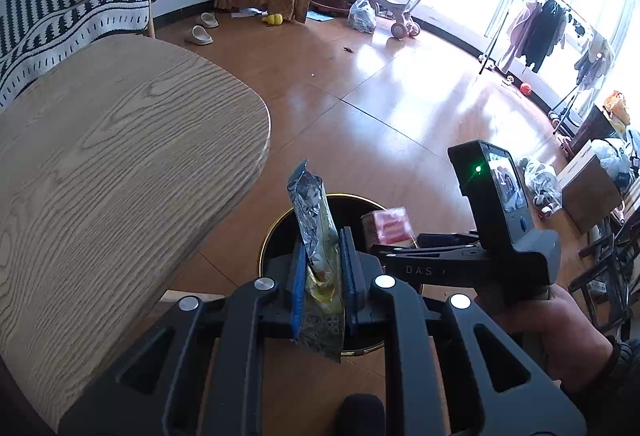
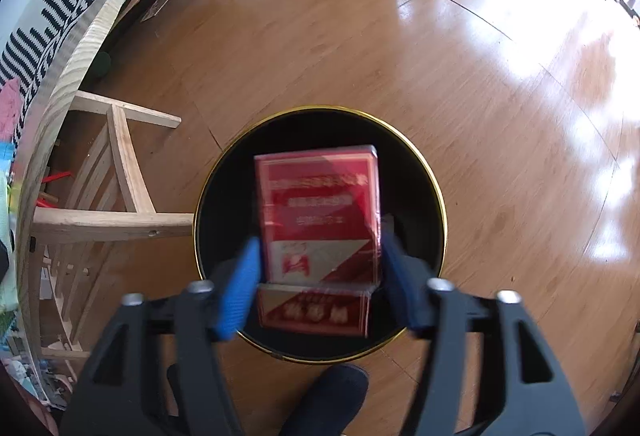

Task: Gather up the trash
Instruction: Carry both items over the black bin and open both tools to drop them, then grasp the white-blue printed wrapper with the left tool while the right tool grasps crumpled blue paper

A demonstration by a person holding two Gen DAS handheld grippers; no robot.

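My left gripper [image 1: 324, 264] is shut on a crumpled silver and yellow snack wrapper [image 1: 318, 256], held upright over the black gold-rimmed trash bin [image 1: 276, 232]. My right gripper [image 2: 320, 276] holds a red and white cigarette pack [image 2: 320, 216] between its blue fingers [image 2: 240, 288], right over the bin's [image 2: 224, 176] mouth. The view is blurred and a small gap shows on both sides of the pack. The right gripper and the red pack [image 1: 390, 226] also show in the left wrist view, beside the wrapper.
A round wooden table [image 1: 120, 164] is at the left, its legs [image 2: 120, 180] next to the bin. A striped sofa [image 1: 60, 16], slippers [image 1: 199, 35], plastic bags [image 1: 362, 16] and a clothes rack [image 1: 540, 24] stand further off on the wooden floor.
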